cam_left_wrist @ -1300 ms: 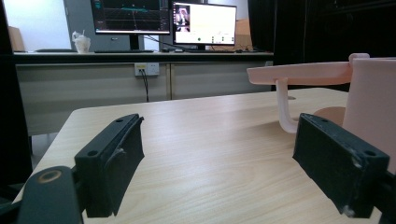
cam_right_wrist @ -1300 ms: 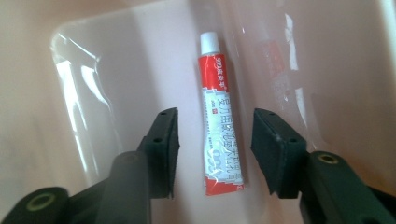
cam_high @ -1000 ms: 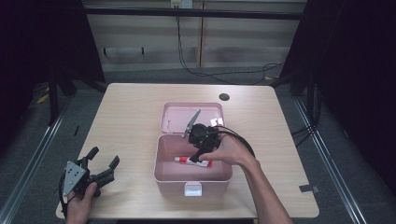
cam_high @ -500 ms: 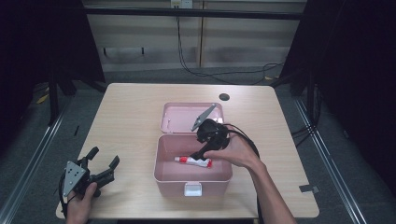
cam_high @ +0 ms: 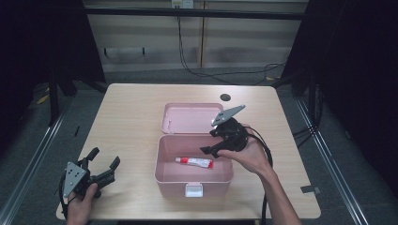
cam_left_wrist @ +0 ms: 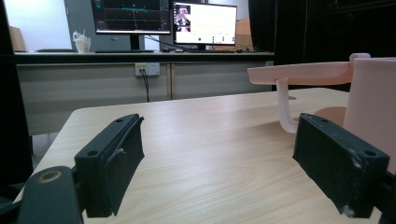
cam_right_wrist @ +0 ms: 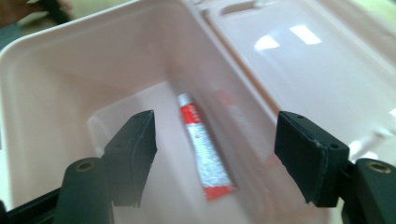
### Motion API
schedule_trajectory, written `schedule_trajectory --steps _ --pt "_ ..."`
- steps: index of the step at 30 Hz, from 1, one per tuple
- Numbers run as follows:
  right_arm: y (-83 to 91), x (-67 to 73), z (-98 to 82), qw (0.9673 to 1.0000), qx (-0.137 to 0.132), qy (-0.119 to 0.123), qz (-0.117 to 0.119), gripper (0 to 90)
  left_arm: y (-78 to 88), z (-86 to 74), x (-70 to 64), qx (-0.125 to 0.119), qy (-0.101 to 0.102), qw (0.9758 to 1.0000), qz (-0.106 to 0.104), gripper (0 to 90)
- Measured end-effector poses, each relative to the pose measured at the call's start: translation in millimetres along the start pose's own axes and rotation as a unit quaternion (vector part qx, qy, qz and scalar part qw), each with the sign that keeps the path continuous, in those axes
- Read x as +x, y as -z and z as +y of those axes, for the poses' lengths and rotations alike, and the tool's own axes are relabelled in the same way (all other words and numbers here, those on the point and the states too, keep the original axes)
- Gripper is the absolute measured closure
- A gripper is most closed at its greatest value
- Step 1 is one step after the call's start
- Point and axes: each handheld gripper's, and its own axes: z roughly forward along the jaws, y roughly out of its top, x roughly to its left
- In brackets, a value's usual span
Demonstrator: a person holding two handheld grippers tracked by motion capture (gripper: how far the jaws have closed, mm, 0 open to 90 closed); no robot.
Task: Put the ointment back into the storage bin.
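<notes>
High view: light wooden desk [cam_high: 136, 117] at centre frame, dark floor around it.

Item 1. Pink box [cam_high: 169, 176], lower centre of the frame, open; its lid [cam_high: 187, 118] lies back flat on the desk behind it, toward upper centre. White latch on the front wall, facing the bottom edge.

Item 2. Tube [cam_high: 194, 162], white with red ends, lying flat on the box floor, roughly across the frame. In the right gripper view the tube [cam_right_wrist: 204, 150] runs from centre toward lower centre, between the two jaws but farther off, not touched by either.

Item 3. Right gripper [cam_high: 210, 150], held in the right hand [cam_high: 248, 157] above the right side of the box, pointing down and left into it. Jaws wide apart, nothing held. Grey plate on top; black cable trails toward the bottom edge.

Item 4. Left gripper [cam_high: 103, 161], lower left of the frame, low over the desk, held in the left hand [cam_high: 80, 204], well apart from the box. Jaws spread wide, empty. In the left gripper view the box wall [cam_left_wrist: 371, 98] stands at the right edge, the lid extending left from it.

Item 5. Monitors [cam_left_wrist: 163, 21] on a counter, upper part of the left gripper view.
</notes>
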Motion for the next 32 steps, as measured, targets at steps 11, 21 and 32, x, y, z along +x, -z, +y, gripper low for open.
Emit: schedule_trajectory --steps 11,21,32 --pt "31.0 -15.4 -31.8 0.9924 -0.079 -0.069 -0.063 28.7 0.0 0.0 0.0 0.0 0.0 1.0 0.0 15.7" --pt "50.5 -26.0 -65.8 0.9795 -0.116 -0.119 -0.113 29.3 -0.1 0.0 0.0 0.0 0.0 1.0 0.001 15.8" --pt "65.0 -35.6 -92.7 0.9642 -0.147 -0.168 -0.144 27.3 -0.4 0.3 -0.2 0.003 -0.003 0.9999 0.012 15.8"
